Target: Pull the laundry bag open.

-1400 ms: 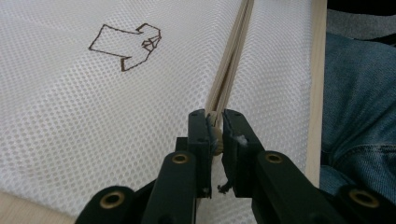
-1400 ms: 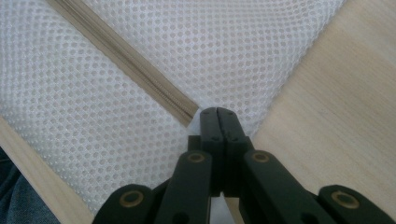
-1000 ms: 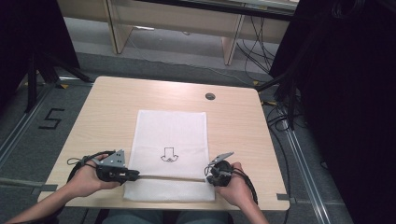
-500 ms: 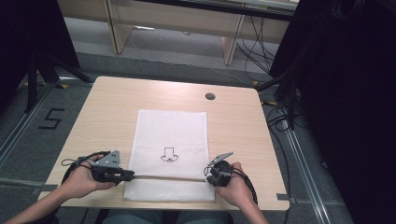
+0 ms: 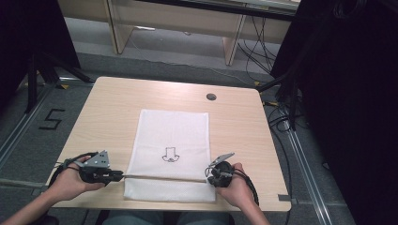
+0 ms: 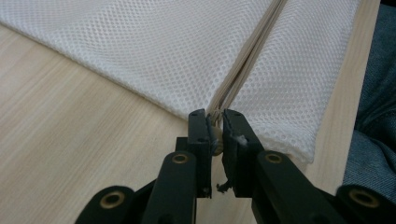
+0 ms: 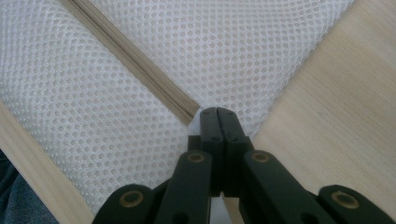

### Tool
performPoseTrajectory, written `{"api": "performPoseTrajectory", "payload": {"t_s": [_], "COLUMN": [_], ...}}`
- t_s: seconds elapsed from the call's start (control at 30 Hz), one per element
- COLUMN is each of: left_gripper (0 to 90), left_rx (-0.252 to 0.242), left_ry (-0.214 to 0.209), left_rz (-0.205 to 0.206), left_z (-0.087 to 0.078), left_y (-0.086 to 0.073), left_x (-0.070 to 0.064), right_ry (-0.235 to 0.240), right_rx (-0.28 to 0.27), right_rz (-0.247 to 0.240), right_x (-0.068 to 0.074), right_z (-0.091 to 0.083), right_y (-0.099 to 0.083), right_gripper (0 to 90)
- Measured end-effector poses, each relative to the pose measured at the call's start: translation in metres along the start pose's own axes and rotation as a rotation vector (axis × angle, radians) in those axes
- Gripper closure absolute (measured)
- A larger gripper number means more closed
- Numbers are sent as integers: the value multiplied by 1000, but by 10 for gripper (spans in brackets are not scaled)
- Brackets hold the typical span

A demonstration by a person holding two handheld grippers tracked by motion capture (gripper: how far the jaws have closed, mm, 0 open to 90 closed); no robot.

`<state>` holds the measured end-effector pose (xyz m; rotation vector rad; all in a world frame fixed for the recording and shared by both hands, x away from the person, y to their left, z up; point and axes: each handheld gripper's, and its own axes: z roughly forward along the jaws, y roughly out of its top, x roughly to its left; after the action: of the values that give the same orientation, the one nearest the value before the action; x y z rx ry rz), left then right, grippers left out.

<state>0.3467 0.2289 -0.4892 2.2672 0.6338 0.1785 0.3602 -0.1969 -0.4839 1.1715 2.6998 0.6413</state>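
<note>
- Lying flat on the pale wooden tabletop (image 5: 117,108), the white mesh laundry bag (image 5: 172,136) reaches from the middle of the tabletop to its near edge, with a beige zipper (image 5: 164,177) running across it close to that near edge.
- A small dark outline drawing (image 5: 170,155) is printed on the mesh bag; what it depicts is too small to make out.
- The left gripper (image 6: 215,122) is clamped on the left end of the zipper; something small and tan, likely the zipper pull, sits pinched between the jaws, but its shape is hard to read.
- The right gripper (image 7: 217,114) has its jaws pressed together at the right end of the zipper, on the mesh edge of the bag; the fabric caught between them is hidden by the jaws themselves.
- In the high view the left hand (image 5: 70,180) holds its gripper just off the bag's left edge, low over the tabletop and pointing inward along the zipper line.
- The right hand (image 5: 237,185) holds its gripper at the bag's right edge, pointing inward toward the other, with a black cable looped around the wrist.
- Both forearms are cut off by the bottom of the high view.
- Blue denim fabric (image 6: 373,93) shows beyond the tabletop edge in the left gripper view.
- A round dark grommet (image 5: 211,97) sits in the far part of the tabletop, well apart from the bag.
</note>
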Motion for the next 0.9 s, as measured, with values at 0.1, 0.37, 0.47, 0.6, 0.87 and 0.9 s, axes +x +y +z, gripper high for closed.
{"api": "performPoseTrajectory", "payload": {"t_s": [0.1,0.37,0.47,0.6,0.87,0.9], "left_gripper": [817,816,900,900,819,784], "left_rx": [23,109,210,134,-20,-31], "left_ry": [6,25,165,124,170,171], "left_rz": [-4,10,24,43,-41,-59], "left_z": [0,4,-1,5,-3,-2], "left_y": [0,-2,-9,2,-1,-1], "left_x": [0,2,10,2,10,10], "right_ry": [0,2,-33,-59,-53,-57], "right_rx": [2,2,12,31,12,21], "right_rz": [1,-8,-30,-23,-22,-20], "right_x": [0,1,1,0,-2,-1], "right_z": [0,1,0,-1,0,-1], "right_y": [0,2,2,2,1,2], "right_gripper": [900,900,900,900,900,900]}}
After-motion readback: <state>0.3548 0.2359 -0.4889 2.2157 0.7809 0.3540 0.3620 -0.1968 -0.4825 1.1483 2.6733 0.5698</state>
